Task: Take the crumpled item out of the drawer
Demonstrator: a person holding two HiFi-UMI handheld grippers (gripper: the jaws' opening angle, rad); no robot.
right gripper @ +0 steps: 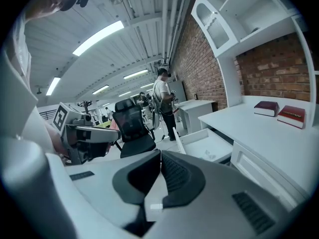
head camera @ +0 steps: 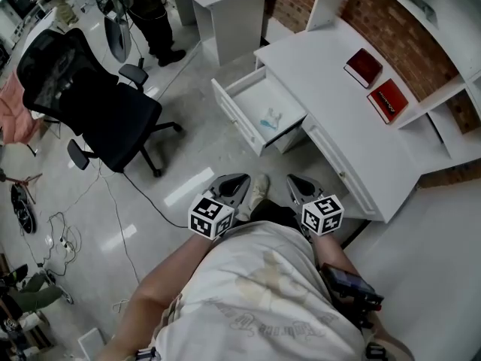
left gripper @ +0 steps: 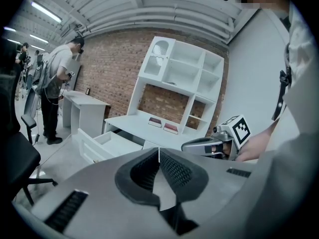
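A small pale crumpled item (head camera: 271, 118) lies in the open white drawer (head camera: 242, 116) of the desk (head camera: 353, 119), also visible in the right gripper view as the crumpled item (right gripper: 211, 155) on the drawer floor. My left gripper (head camera: 237, 180) and right gripper (head camera: 294, 180) are held close to my chest, well short of the drawer. Both sets of jaws are shut with nothing between them. In the left gripper view my left gripper (left gripper: 159, 152) points at the drawer (left gripper: 99, 144); the right gripper (right gripper: 160, 154) points along the desk front.
Two red books (head camera: 363, 67) lie on the desk top. A black office chair (head camera: 98, 107) stands left of the drawer, with cables on the floor (head camera: 113, 201). A person (left gripper: 55, 78) stands by a second white table (head camera: 222, 10) farther back. White shelving (left gripper: 179, 73) rises against the brick wall.
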